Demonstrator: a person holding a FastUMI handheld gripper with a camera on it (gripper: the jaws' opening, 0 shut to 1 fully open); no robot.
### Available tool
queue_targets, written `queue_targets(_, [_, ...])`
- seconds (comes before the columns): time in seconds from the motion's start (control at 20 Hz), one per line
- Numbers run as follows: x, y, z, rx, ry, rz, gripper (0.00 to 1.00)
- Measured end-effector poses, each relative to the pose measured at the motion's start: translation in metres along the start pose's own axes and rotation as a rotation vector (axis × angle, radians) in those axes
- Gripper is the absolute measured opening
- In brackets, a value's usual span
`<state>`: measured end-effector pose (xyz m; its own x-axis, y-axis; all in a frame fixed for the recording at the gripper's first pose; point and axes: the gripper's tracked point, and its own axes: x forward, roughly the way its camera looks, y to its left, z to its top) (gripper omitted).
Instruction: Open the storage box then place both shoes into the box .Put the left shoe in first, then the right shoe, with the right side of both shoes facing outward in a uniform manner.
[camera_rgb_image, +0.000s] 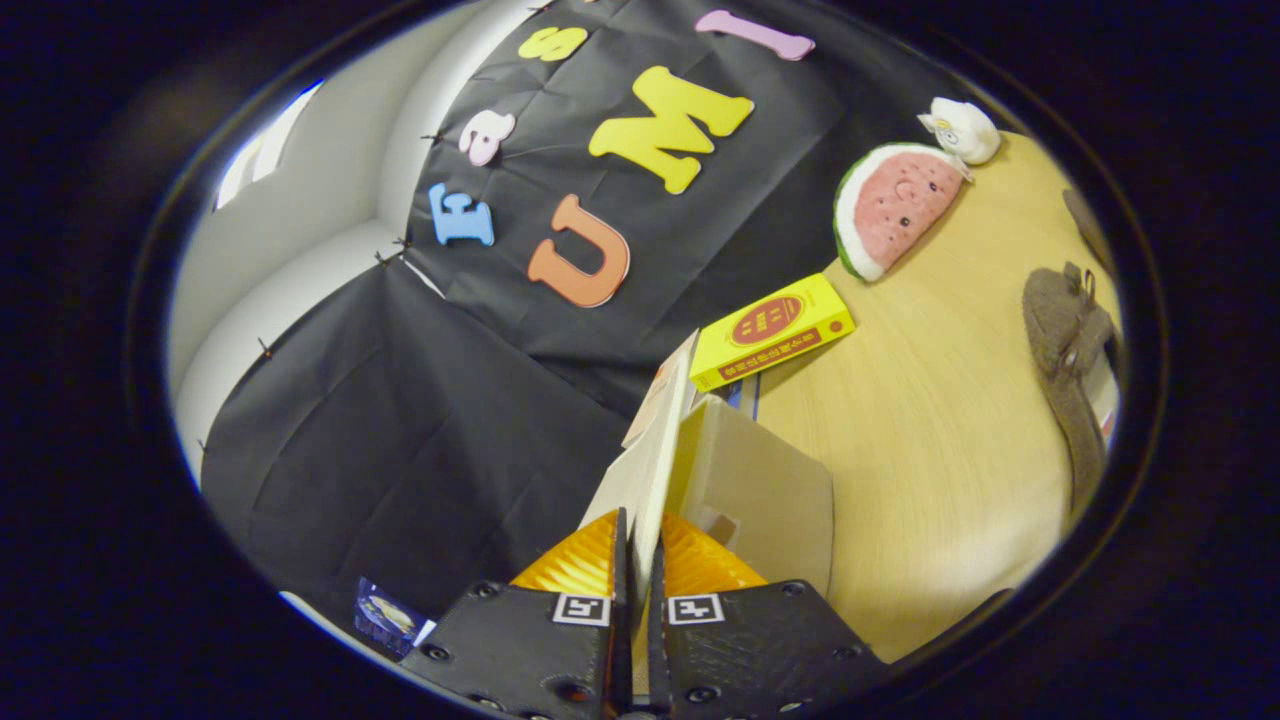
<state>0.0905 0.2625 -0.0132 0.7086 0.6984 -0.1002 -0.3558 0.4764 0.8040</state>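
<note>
My gripper (640, 560) is shut on the thin lid (655, 440) of the white storage box, with the lid's edge pinched between both fingers and running away ahead of them. The box body (770, 490) stands just to the right of the lid on the wooden table (950, 420). The lid is raised, standing up off the box. A brown fuzzy shoe (1070, 350) lies on the table well to the right of the box, its laces showing. The view is tilted.
A yellow book (770, 330) lies just beyond the box. Farther back by the black cloth wall sit a watermelon-slice plush (890, 205) and a small white plush (962, 128). Open tabletop lies between the box and the shoe.
</note>
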Motion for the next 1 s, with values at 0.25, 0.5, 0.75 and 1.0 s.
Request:
queue_targets(0.25, [0.009, 0.077, 0.018, -0.198, 0.002, 0.024, 0.06])
queue_targets(0.5, [0.037, 0.159, 0.011, -0.377, 0.029, 0.039, 0.07])
queue_targets(0.75, [0.075, 0.218, -0.017, -0.503, 0.046, 0.055, 0.15])
queue_targets(1.0, [0.116, 0.253, -0.053, -0.589, 0.074, 0.094, 0.27])
